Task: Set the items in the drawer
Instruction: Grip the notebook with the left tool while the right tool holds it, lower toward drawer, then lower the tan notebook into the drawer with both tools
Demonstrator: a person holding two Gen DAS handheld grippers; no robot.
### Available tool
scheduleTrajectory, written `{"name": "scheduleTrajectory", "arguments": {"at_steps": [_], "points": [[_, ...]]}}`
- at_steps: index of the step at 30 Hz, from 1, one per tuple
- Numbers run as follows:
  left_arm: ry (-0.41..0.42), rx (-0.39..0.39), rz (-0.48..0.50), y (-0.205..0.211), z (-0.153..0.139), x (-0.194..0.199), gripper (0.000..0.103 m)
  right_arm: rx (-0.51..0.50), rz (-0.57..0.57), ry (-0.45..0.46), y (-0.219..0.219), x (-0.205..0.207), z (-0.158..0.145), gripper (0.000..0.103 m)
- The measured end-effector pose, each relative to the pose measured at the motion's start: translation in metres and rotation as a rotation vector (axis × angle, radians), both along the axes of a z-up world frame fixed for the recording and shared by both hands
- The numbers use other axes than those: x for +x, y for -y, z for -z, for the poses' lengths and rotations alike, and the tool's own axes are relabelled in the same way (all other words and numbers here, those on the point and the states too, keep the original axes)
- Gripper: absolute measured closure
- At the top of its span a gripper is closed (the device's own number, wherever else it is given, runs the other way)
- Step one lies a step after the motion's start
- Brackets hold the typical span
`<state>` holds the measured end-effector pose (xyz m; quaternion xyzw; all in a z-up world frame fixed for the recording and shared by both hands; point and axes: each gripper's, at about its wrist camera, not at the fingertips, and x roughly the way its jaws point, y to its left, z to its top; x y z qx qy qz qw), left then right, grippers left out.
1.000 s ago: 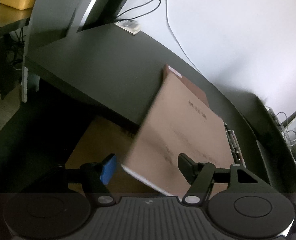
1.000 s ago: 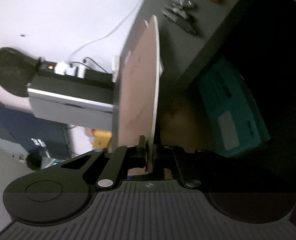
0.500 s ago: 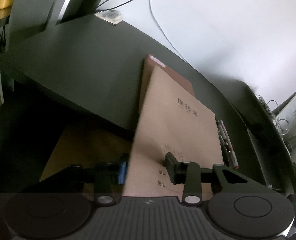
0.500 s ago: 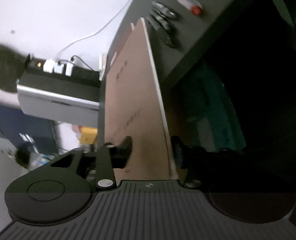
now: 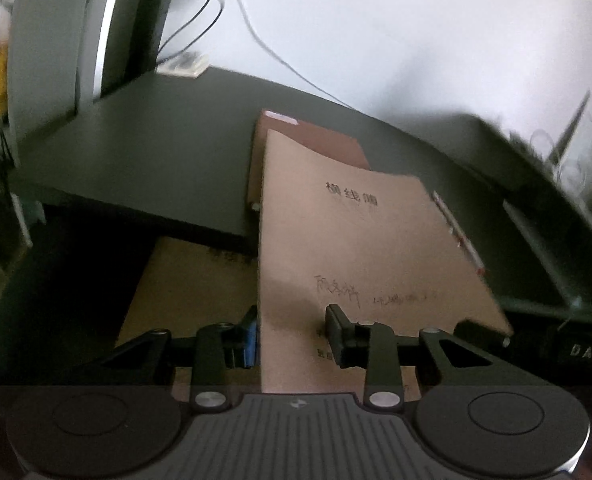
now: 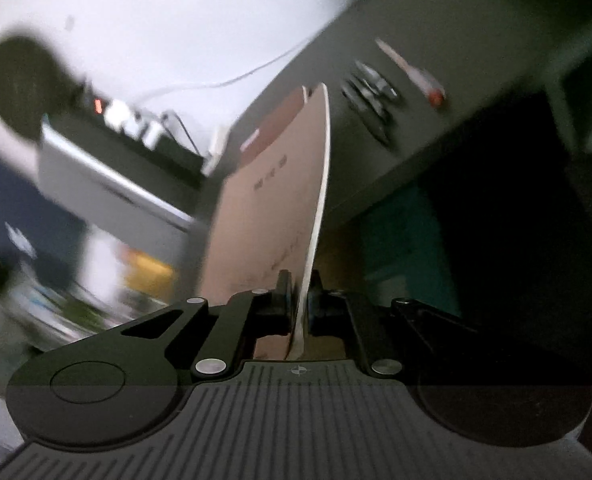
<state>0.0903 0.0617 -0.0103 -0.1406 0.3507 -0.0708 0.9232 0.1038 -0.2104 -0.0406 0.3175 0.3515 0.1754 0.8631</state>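
Note:
A kraft-brown notebook (image 5: 356, 248) with printed and handwritten characters hangs tilted over the dark desk's front edge (image 5: 143, 208) and the open drawer (image 5: 191, 280) below it. In the right wrist view the notebook (image 6: 263, 208) runs edge-on between the fingers, and my right gripper (image 6: 300, 304) is shut on its lower edge. My left gripper (image 5: 291, 334) is open around the near end. Its right finger lies over the cover, and its blue-padded left finger (image 5: 249, 338) sits just past the notebook's left edge.
A darker brown notebook (image 5: 316, 140) lies on the desk under the lifted one, with pens (image 5: 456, 232) to its right. A teal box (image 6: 400, 248) sits in the drawer. A grey monitor (image 5: 55, 48) and cables stand at the back left.
My right gripper opened half a second ago and has shut on the notebook again. The left gripper's fingers have narrowed around the notebook's near end, and the notebook has swung closer to me.

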Motion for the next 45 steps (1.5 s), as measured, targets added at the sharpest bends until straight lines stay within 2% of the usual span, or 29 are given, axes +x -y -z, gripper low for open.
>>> {"name": "scheduleTrajectory", "arguments": {"at_steps": [2, 5, 9, 20, 33, 38, 45], "points": [[0.018, 0.04, -0.004, 0.005, -0.003, -0.013, 0.071, -0.104, -0.013, 0.05, -0.013, -0.014, -0.01, 0.096], [0.062, 0.049, -0.014, 0.004, -0.014, -0.035, 0.071, -0.199, -0.034, 0.091, -0.029, -0.033, -0.021, 0.095], [0.107, 0.071, -0.02, 0.004, -0.028, -0.06, 0.071, -0.244, -0.063, 0.121, -0.034, -0.057, -0.031, 0.093], [0.143, 0.081, -0.033, 0.003, -0.049, -0.103, 0.071, -0.324, -0.124, 0.21, -0.043, -0.12, -0.056, 0.092], [0.173, 0.104, -0.062, -0.002, -0.068, -0.14, 0.071, -0.301, -0.185, 0.198, -0.05, -0.154, -0.067, 0.09], [0.142, 0.116, -0.077, -0.006, -0.062, -0.143, 0.071, -0.31, -0.216, 0.168, -0.057, -0.154, -0.06, 0.09], [0.082, 0.123, -0.086, -0.009, -0.047, -0.134, 0.071, -0.3, -0.24, 0.075, -0.064, -0.139, -0.045, 0.089]]}}
